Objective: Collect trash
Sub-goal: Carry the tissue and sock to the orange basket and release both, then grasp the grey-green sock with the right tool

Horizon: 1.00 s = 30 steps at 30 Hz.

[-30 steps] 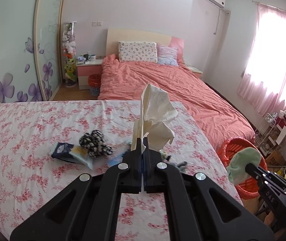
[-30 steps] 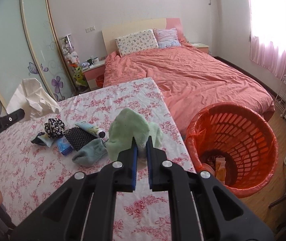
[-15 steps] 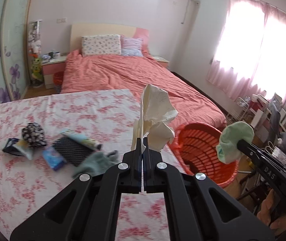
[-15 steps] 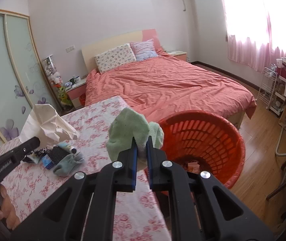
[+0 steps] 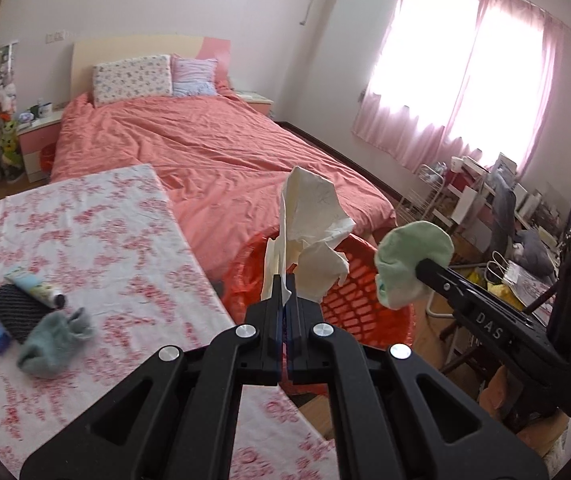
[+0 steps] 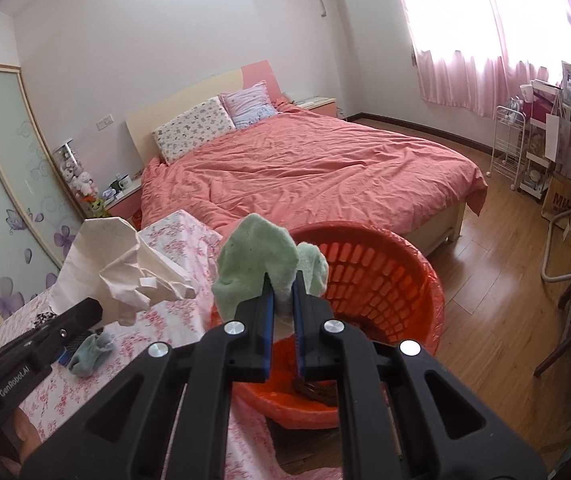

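Currently the left gripper (image 5: 284, 280) is clamped on a crumpled white tissue (image 5: 309, 236), held in the air over the near rim of the orange basket (image 6: 401, 280). Right gripper (image 6: 283, 284) is pinched on a pale green cloth (image 6: 257, 264), also held above the basket beside the table edge. Basket sits on the wood floor between the floral table (image 5: 97, 236) and the bed (image 6: 305, 164). On the table: grey sock (image 5: 55, 336), tube (image 5: 35, 290), dark pouch (image 5: 15, 312).
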### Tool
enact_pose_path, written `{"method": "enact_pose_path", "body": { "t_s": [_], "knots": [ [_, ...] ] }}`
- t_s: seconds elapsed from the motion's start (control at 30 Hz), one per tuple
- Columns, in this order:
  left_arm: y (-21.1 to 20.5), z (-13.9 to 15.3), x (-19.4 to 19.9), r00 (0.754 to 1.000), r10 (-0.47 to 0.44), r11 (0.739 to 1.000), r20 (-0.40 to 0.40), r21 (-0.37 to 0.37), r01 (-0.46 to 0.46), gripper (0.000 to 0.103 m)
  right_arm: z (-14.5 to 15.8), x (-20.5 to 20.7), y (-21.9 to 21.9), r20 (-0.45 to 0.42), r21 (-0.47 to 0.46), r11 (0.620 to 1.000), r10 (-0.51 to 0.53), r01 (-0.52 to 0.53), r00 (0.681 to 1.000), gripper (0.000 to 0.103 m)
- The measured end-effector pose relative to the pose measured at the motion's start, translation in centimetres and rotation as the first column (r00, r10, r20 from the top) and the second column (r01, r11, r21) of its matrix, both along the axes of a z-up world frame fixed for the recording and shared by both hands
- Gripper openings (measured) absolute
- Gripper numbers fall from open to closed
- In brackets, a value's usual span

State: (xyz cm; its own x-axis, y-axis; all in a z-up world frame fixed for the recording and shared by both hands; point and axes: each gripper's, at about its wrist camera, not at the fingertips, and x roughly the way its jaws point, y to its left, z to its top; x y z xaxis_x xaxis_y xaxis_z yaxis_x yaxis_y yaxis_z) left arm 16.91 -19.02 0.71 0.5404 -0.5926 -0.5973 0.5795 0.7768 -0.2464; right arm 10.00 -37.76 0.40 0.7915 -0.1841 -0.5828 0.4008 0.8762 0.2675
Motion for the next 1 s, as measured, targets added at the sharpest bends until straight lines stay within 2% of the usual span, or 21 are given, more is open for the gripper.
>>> {"method": "enact_pose_path", "body": {
  "t_s": [0.17,0.27,0.33,0.37,0.43,0.47,0.67,0.8,1.0],
  "knots": [
    [-3.4,-1.5,0.7,0.999,-0.037,0.999,-0.03,0.019,0.038,0.001,-1.5,1.3,-2.5,-0.011,0.019,1.0,-0.011,0.011,1.0,0.011],
    [-4.8,-2.8,1.4,0.997,-0.047,0.998,-0.063,0.04,0.049,0.002,-2.7,2.3,-3.9,-0.018,0.046,0.999,-0.005,0.006,1.0,0.019],
    [-5.2,-3.7,1.9,0.996,-0.036,0.997,-0.082,0.063,0.041,0.014,-3.6,2.9,-4.7,-0.028,0.057,0.998,-0.001,0.003,1.0,0.032],
    [-5.2,-4.3,2.1,0.995,-0.027,0.997,-0.096,0.075,0.034,0.029,-4.0,3.1,-4.9,-0.035,0.055,0.998,-0.004,0.006,0.999,0.04],
    [-4.7,-4.5,2.1,0.995,-0.006,0.996,-0.098,0.083,0.015,0.043,-4.8,3.3,-5.0,-0.052,0.047,0.999,-0.006,0.009,0.999,0.044],
    [-4.5,-4.6,2.0,0.996,0.003,0.996,-0.092,0.091,0.005,0.044,-5.0,3.3,-4.9,-0.057,0.044,0.999,-0.008,0.011,0.998,0.046],
    [-1.3,-4.4,1.7,0.995,0.065,0.988,-0.078,0.144,-0.054,0.047,-5.6,3.1,-3.1,-0.087,0.003,1.0,-0.023,0.024,0.996,0.057],
    [2.9,-4.0,1.5,0.989,0.142,0.976,-0.047,0.172,-0.132,0.052,-5.1,3.0,-1.2,-0.095,-0.015,1.0,-0.005,0.004,0.995,0.057],
    [11.0,-4.2,2.3,0.957,0.289,0.938,-0.033,0.21,-0.277,0.053,-5.0,3.6,3.4,-0.122,-0.035,0.997,0.061,-0.065,0.991,0.058]
  ]
}}
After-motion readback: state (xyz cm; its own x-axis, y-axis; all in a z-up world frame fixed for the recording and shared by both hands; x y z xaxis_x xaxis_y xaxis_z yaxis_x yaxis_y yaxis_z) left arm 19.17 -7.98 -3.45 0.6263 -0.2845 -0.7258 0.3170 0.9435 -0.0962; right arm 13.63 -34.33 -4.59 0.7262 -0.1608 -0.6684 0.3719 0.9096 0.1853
